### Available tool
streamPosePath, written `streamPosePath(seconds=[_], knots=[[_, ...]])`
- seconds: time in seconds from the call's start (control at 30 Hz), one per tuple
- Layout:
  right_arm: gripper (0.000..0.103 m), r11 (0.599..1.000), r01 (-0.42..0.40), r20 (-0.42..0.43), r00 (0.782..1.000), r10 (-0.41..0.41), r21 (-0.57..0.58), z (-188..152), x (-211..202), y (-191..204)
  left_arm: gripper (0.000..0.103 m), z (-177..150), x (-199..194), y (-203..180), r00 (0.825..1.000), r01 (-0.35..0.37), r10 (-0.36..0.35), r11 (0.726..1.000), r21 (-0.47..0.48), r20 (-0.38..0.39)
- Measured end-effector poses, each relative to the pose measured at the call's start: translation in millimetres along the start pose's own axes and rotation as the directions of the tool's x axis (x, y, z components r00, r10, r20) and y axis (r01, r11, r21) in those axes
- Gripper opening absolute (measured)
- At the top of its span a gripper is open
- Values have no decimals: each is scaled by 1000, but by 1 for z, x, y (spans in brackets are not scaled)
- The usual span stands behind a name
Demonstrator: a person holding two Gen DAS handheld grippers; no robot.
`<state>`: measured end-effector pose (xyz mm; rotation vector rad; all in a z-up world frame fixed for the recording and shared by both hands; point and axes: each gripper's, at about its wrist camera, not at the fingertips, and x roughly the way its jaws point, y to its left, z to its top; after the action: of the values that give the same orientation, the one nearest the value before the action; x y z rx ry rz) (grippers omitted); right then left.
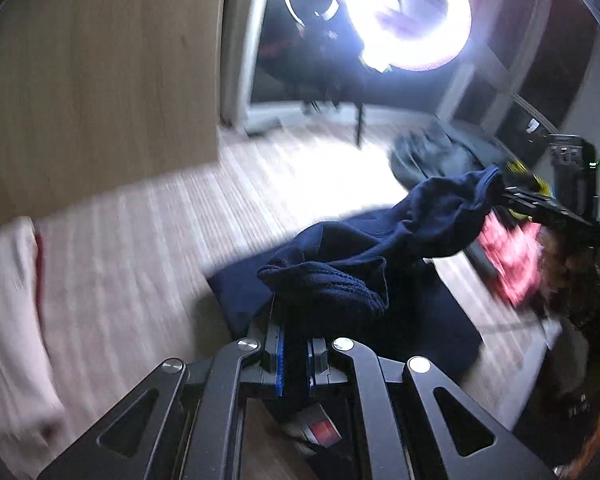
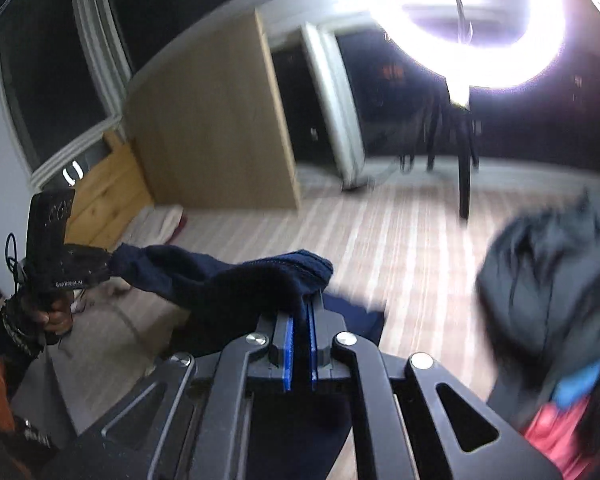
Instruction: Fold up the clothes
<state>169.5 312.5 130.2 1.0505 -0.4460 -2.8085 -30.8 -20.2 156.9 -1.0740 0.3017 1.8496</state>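
A navy blue garment [image 1: 380,248] hangs stretched between my two grippers above the floor, and its lower part droops onto the floorboards. In the left wrist view my left gripper [image 1: 294,320] is shut on one bunched edge of it, and my right gripper [image 1: 506,196] pinches the far end at the upper right. In the right wrist view my right gripper [image 2: 305,308] is shut on the navy garment [image 2: 220,280] between its blue pads. At the far left a hand holds the left gripper [image 2: 108,266], clamped on the other end. Both views are motion-blurred.
A dark grey pile of clothes [image 1: 432,152] [image 2: 548,280] lies on the pale plank floor [image 1: 160,240]. A bright ring light [image 1: 412,12] [image 2: 464,20] stands on a tripod behind. A wooden cabinet [image 1: 100,80] is at the left, white cloth [image 1: 8,320] lies beside it, and a red item [image 1: 508,256] is at the right.
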Motion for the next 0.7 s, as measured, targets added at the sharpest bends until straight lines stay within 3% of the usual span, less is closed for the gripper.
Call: streamPosePath(seconds=[0.03,0.1,0.13,0.17,0.23,0.3,0.37,0.43,0.57,0.7], knots=[[7,1000,12,-38,999,-12,-2,-17,0,2,12,-22,7,-5,999,4,-3,1000,7,-54],[9,997,74,-177,981,-78,-28,-53,5,3,24,-52,22,-11,984,-49,54,998,34,-167],[10,994,103,-216,971,-106,-28,-67,0,3,24,-68,22,-10,975,-60,64,998,26,-213],[10,993,117,-243,963,-118,-22,-77,-7,3,24,-84,22,-9,963,-70,73,997,18,-258],[12,999,47,-207,977,-40,28,-81,-40,8,24,-103,1,-1,957,-43,24,997,-60,-291],[19,996,-48,-145,988,58,73,-73,-78,12,26,-108,-26,4,962,-35,7,995,-98,-274],[25,981,-155,-79,983,165,115,-65,-108,13,34,-105,-50,7,970,-58,30,992,-108,-243],[38,987,-110,-53,992,117,114,-60,-121,15,35,-98,-62,3,976,-79,60,993,-85,-210],[38,999,-33,-83,996,36,36,-62,-90,25,39,-82,-36,-27,984,-75,85,995,65,-157],[38,997,9,-175,984,-22,-71,-69,-24,36,40,-67,10,-53,980,-81,120,969,233,-159]])
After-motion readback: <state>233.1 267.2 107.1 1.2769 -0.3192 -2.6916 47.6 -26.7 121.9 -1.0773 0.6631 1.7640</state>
